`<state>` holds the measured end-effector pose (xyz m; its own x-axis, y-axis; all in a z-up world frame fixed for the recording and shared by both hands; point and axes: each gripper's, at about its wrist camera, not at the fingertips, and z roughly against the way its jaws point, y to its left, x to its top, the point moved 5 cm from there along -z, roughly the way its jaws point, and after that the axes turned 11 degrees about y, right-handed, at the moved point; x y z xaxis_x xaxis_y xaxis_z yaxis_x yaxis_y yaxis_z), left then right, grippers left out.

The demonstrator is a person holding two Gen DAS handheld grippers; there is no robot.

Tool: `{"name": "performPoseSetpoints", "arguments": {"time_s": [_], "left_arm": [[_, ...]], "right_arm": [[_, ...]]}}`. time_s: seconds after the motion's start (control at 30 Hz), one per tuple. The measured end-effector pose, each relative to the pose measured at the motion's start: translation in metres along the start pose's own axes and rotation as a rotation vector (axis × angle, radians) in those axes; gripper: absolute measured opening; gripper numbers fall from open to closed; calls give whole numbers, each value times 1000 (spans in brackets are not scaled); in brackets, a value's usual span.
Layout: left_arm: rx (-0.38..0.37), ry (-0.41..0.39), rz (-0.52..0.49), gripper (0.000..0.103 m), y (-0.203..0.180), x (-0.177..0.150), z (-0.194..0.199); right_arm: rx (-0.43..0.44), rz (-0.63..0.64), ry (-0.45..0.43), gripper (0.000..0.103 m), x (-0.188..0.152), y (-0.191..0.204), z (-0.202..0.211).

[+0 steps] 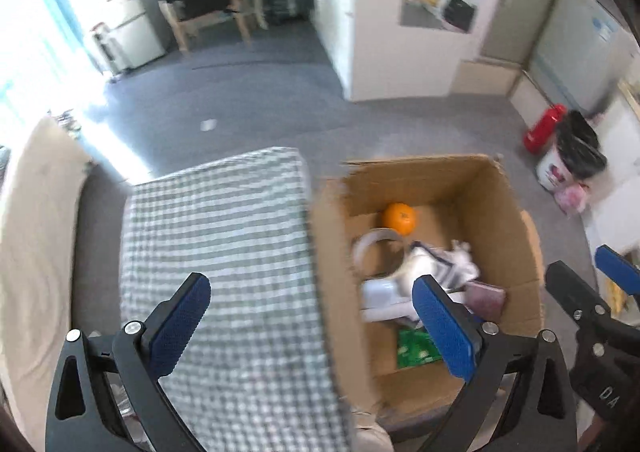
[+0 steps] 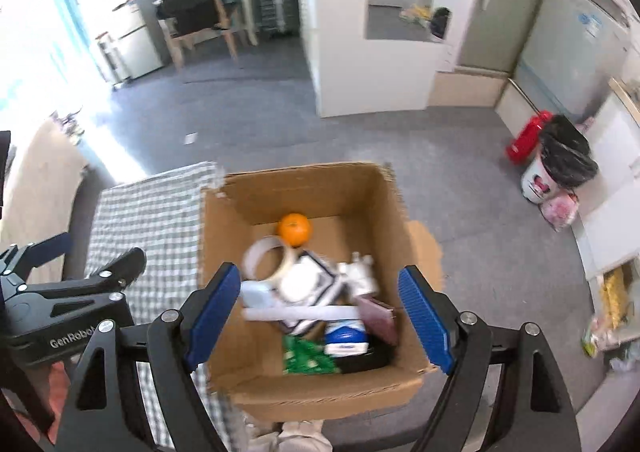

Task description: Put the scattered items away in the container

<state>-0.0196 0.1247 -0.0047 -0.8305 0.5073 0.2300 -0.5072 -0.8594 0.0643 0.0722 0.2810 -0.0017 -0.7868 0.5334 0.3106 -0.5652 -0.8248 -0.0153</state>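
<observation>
An open cardboard box (image 2: 320,188) stands on the floor beside a checked-cloth table (image 1: 224,236); it also shows in the left wrist view (image 1: 504,212). Inside lie an orange (image 2: 295,229), a tape roll (image 2: 264,258), white items (image 2: 304,284), a green packet (image 2: 306,358), a blue-white pack (image 2: 346,340) and a maroon wallet (image 2: 378,318). My left gripper (image 1: 312,324) is open and empty, above the cloth and the box's left edge. My right gripper (image 2: 320,320) is open and empty above the box.
Grey carpet surrounds the box. A red extinguisher (image 2: 524,138) and a bin with a black bag (image 2: 560,160) stand at the right wall. A white pillar (image 2: 360,32) is behind. A beige cushion (image 1: 36,212) lies left of the table.
</observation>
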Motion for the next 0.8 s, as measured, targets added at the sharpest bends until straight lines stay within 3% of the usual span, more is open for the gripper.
{"name": "performPoseSetpoints", "arguments": {"time_s": [0.2,0.4,0.8], "left_arm": [[65,43,98,103,54,-44,-15],[61,112,147,103,75,-84,-40],[56,96,115,103,68,-92,-30]], "right_arm": [[-10,91,28,81,-33,40,-11],[-16,128,75,81,-63,62,-29],[-26,118,74,81,-71,61,-23]]}}
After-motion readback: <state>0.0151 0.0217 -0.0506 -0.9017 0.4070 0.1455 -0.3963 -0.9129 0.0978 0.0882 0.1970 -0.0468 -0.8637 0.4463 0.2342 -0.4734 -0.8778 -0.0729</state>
